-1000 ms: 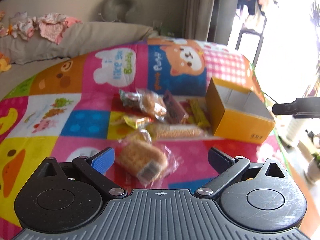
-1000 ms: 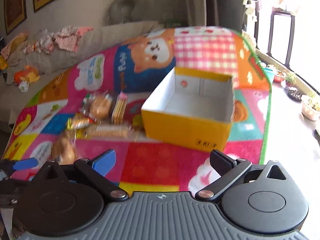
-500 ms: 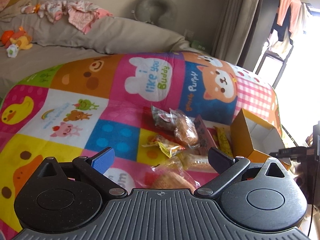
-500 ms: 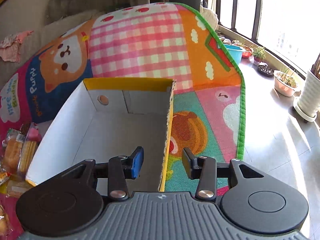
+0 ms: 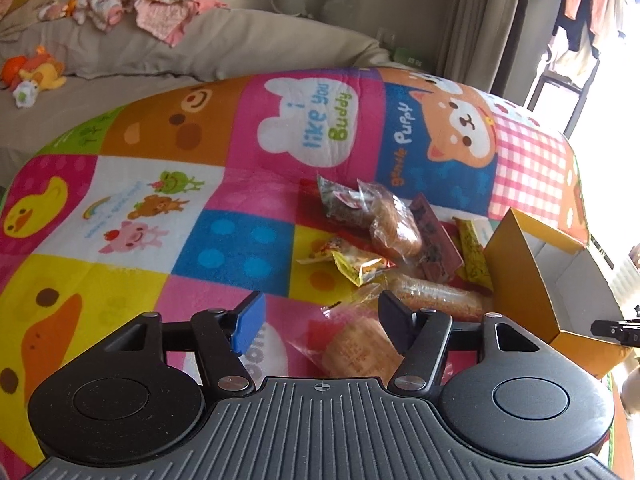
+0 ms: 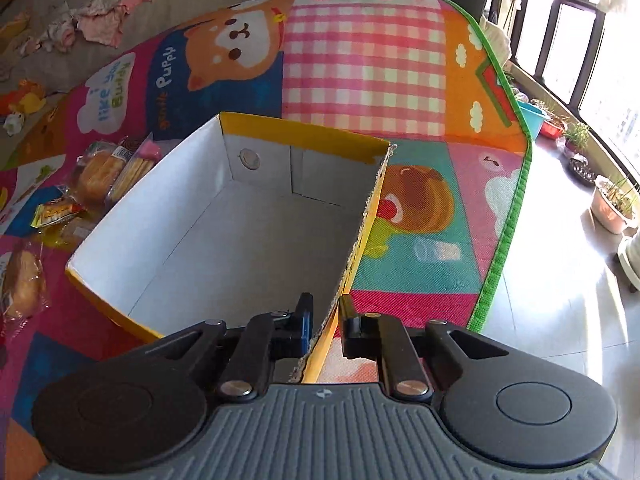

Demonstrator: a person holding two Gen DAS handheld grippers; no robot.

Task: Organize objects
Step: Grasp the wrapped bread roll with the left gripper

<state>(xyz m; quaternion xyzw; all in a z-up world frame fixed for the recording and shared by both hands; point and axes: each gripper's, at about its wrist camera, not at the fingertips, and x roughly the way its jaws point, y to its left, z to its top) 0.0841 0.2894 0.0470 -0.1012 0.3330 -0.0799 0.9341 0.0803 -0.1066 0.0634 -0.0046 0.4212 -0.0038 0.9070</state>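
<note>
A yellow cardboard box (image 6: 200,216) with a white inside stands empty on the colourful play mat (image 6: 360,60). My right gripper (image 6: 325,322) is shut on the box's right wall near its front corner, one finger inside and one outside. In the left wrist view the box (image 5: 520,280) sits at the right, with a pile of wrapped snacks (image 5: 396,228) beside it. My left gripper (image 5: 322,320) hovers low over a wrapped bread packet (image 5: 356,348). Its jaws are closing. The packet lies between them against the right finger, and the blue left pad (image 5: 250,322) stands clear of it.
A grey sofa (image 5: 240,40) with loose clothes (image 5: 152,4) and a plush toy (image 5: 36,74) runs behind the mat. The mat's green edge (image 6: 516,160) borders a tiled floor with plant pots (image 6: 612,204) by the window.
My right gripper came down over the box's right wall and closed on it. My left gripper's jaws narrowed around the bread packet as the hand shifted forward over the mat.
</note>
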